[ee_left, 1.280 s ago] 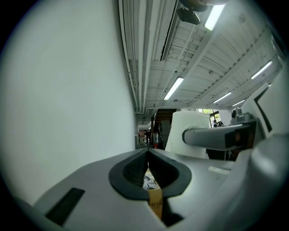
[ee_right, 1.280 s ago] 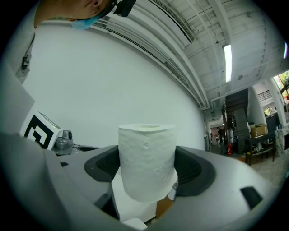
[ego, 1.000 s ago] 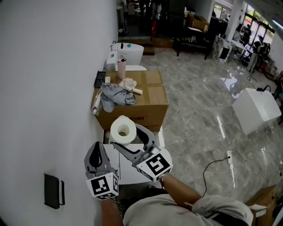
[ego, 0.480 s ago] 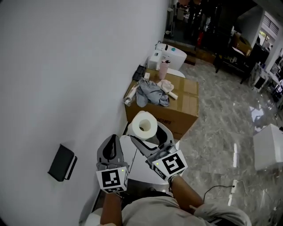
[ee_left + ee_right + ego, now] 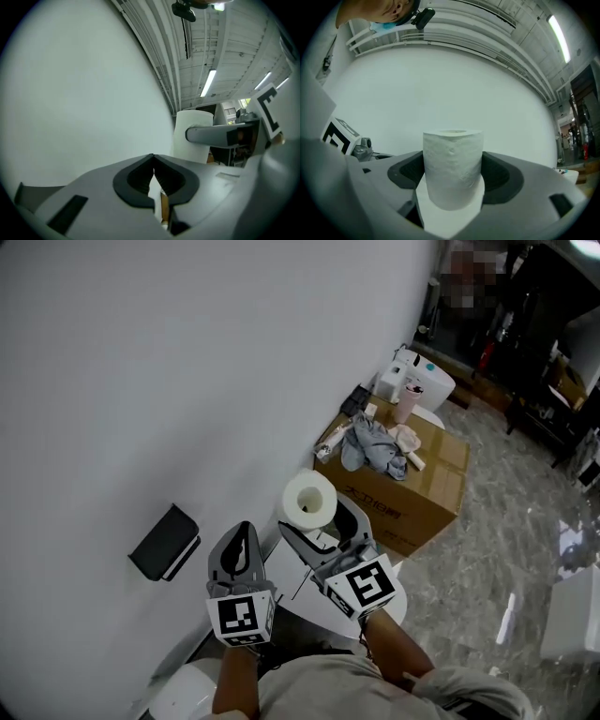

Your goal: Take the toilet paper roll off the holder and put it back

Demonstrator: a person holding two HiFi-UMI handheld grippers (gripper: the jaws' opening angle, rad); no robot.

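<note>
Beyond the right gripper (image 5: 317, 518) stands a cardboard box (image 5: 427, 507) bearing a grey cloth (image 5: 370, 446) and a pink cup (image 5: 406, 401), against the white wall (image 5: 187, 371).

Bare wall (image 5: 141, 381) around holder (image 5: 164, 544), box (image 5: 422, 507) beyond

The left tool (image 5: 246, 527) and the right tool (image 5: 321, 521) are smooth grey plastic, each with two curved jaws lined with black ribbed pads (image 5: 140, 180). A white cube (image 5: 240, 618) printed with black square markers sits at the rear of each. The person wears a pale grey top (image 5: 319, 690), its sleeve (image 5: 464, 688) bunched up.
</note>
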